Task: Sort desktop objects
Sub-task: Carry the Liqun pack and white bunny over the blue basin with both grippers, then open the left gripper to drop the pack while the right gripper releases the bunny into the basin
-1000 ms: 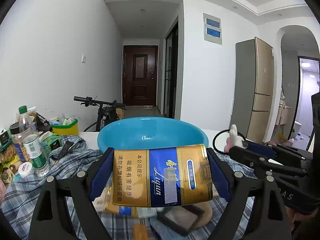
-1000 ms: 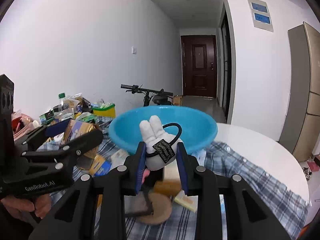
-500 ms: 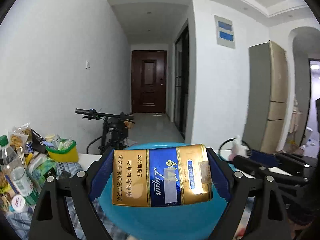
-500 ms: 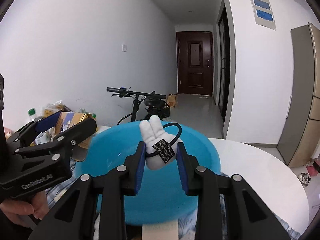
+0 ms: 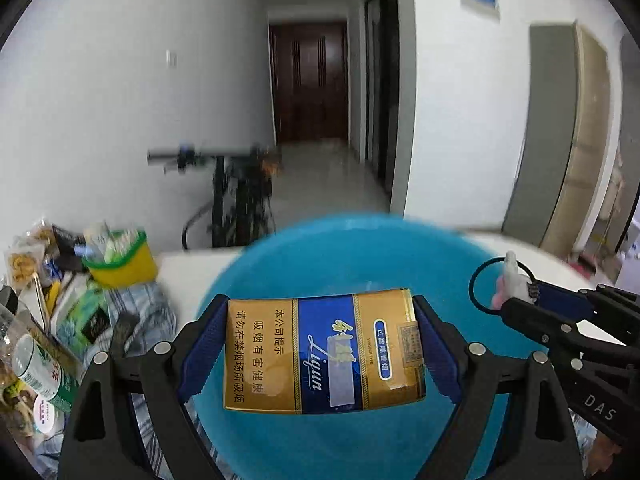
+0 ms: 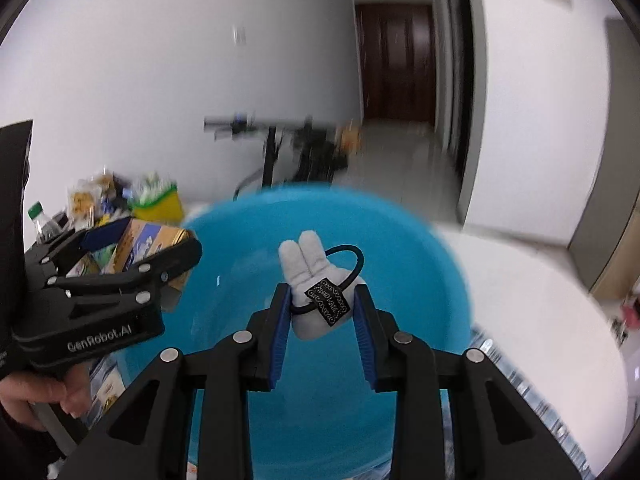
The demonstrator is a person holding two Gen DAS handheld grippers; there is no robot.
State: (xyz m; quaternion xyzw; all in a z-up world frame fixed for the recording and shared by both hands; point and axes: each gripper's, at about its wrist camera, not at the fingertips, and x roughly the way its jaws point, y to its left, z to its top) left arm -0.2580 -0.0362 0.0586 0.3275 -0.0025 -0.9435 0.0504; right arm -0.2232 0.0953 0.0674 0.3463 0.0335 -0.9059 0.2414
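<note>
A round blue plastic basin fills the lower middle of both views, smooth and glossy, sitting on a white table partly covered by a blue checked cloth. Both tongs hang over its hollow. The left gripper is clamped on a cigarette pack, a flat gold and blue box with shiny foil faces, held crosswise by its short ends between the ribbed blue pads, above the basin's near half. The right gripper is closed on a small plush rabbit charm, soft grey-white with two upright ears, a black elastic loop and a black printed tag, squeezed at its body and poised over the basin's middle.

The left wrist view alone shows the pack's printed face and the clutter at the table's left: a yellow tub, snack packets and a clear bottle with a green label. The right wrist view alone shows the person's hand around the left tool's handle and the pack edge-on. A blurred bicycle stands behind the table.
</note>
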